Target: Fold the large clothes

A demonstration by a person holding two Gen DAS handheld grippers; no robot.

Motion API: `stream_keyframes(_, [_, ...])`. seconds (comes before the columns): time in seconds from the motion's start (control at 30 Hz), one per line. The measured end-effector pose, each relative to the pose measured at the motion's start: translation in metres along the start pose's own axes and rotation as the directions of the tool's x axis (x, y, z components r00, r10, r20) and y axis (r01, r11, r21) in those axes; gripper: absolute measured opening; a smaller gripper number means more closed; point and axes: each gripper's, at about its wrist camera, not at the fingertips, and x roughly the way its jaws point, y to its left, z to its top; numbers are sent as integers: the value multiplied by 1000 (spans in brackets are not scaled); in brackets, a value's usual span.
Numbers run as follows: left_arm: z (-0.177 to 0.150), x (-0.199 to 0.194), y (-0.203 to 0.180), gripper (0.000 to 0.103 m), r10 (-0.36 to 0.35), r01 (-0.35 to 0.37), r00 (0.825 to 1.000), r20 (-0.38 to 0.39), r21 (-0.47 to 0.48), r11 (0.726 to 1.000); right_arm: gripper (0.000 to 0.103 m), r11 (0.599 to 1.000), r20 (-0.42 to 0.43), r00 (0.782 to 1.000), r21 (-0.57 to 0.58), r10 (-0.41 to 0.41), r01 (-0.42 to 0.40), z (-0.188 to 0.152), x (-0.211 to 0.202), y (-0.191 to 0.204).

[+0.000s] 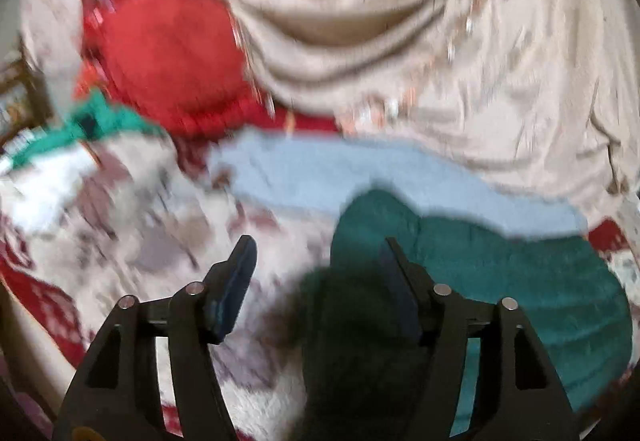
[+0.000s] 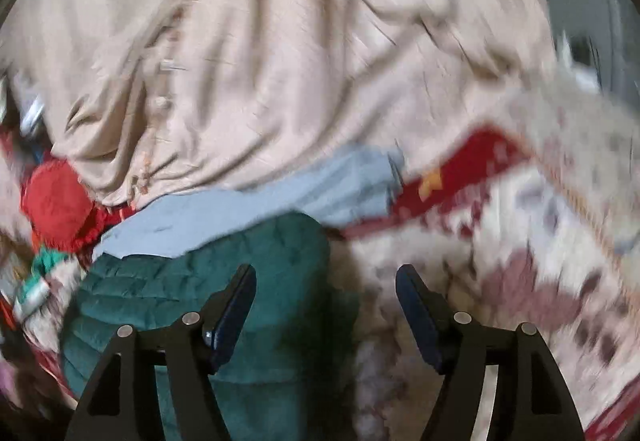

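A large beige garment (image 1: 400, 53) lies crumpled across the far part of the pile; it also fills the top of the right wrist view (image 2: 280, 61). A folded dark green garment (image 1: 500, 273) lies near me on a light blue one (image 1: 360, 181); both show in the right wrist view, green (image 2: 200, 273) and blue (image 2: 260, 201). My left gripper (image 1: 318, 245) is open and empty, hovering over the green garment's left edge. My right gripper (image 2: 326, 273) is open and empty above the green garment's right edge. Both views are blurred.
A red knitted piece (image 1: 168, 61) lies at the far left, also in the right wrist view (image 2: 56, 209). A red, white and mauve patterned blanket (image 1: 140, 221) covers the surface underneath (image 2: 520, 261). A green and white cloth (image 1: 100, 121) lies at the left.
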Motion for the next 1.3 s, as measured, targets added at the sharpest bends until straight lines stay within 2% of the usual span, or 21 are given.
stream_keyframes(0.03, [5,-6,-9,83,-20,20,1000,24,14,1000,79,999,-4,999,-31,35,-35,-1,2,14])
stream_keyframes(0.07, [10,-7,-25,84,-67,66,997,24,52,997,82,996,-19,998,-60,66,-67,-4,6,29])
stream_keyframes(0.13, [12,8,-52,84,-160,164,986,-44,112,980,82,992,-64,997,-109,50,-57,-9,23,53])
stream_keyframes(0.17, [10,20,-65,84,-179,189,980,-88,132,973,82,992,-88,996,-116,34,-44,-11,32,57])
stream_keyframes(0.23, [4,41,-82,84,-155,175,980,-127,168,970,84,996,-197,980,-90,6,-24,-16,62,52])
stream_keyframes(0.27, [-6,63,-91,84,-132,167,973,-187,183,969,91,998,-265,964,-67,-5,-14,-23,79,45])
stream_keyframes(0.3, [-15,80,-95,84,-111,161,961,-253,185,969,93,999,-315,949,-50,-12,-4,-28,91,40])
stream_keyframes(0.33, [-22,91,-98,84,-100,159,950,-297,183,970,98,999,-327,945,-33,-6,-5,-33,98,36])
stream_keyframes(0.37, [-29,99,-99,84,-99,160,942,-322,170,972,102,999,-310,951,-32,-5,-5,-32,97,32])
stream_keyframes(0.43, [-32,99,-99,86,-90,144,950,-299,165,976,103,999,-311,950,-51,-24,8,-33,96,34])
stream_keyframes(0.57, [-31,104,-103,88,-80,139,943,-322,163,977,103,1000,-293,956,-22,-12,6,-37,95,31])
stream_keyframes(0.7, [-30,108,-94,92,-131,163,939,-317,79,983,103,1000,-278,961,6,9,-7,-37,97,28])
stream_keyframes(0.77, [-29,107,-96,92,-130,169,939,-319,97,981,103,1000,-270,963,-20,-13,8,-38,96,32])
stream_keyframes(0.83, [-29,105,-103,92,-88,142,942,-324,150,978,102,997,-275,960,-63,-49,33,-35,92,39])
stream_keyframes(0.9, [-28,88,-106,92,-54,117,950,-307,190,975,100,996,-270,961,-70,-65,48,-29,67,49])
stream_keyframes(0.97, [-31,64,-104,92,-58,120,955,-291,200,972,100,997,-219,973,-51,-69,59,-27,29,57])
stream_keyframes(1.07, [-44,2,-102,92,-46,106,962,-269,214,971,100,997,-181,981,-57,-65,55,-34,-27,76])
stream_keyframes(1.17, [-69,-59,-106,93,-95,159,957,-273,219,963,100,990,-147,986,-123,-80,62,-49,-74,97])
stream_keyframes(1.3, [-100,-120,-110,93,-150,221,947,-284,239,946,100,981,-107,987,-165,-119,100,-70,-124,109])
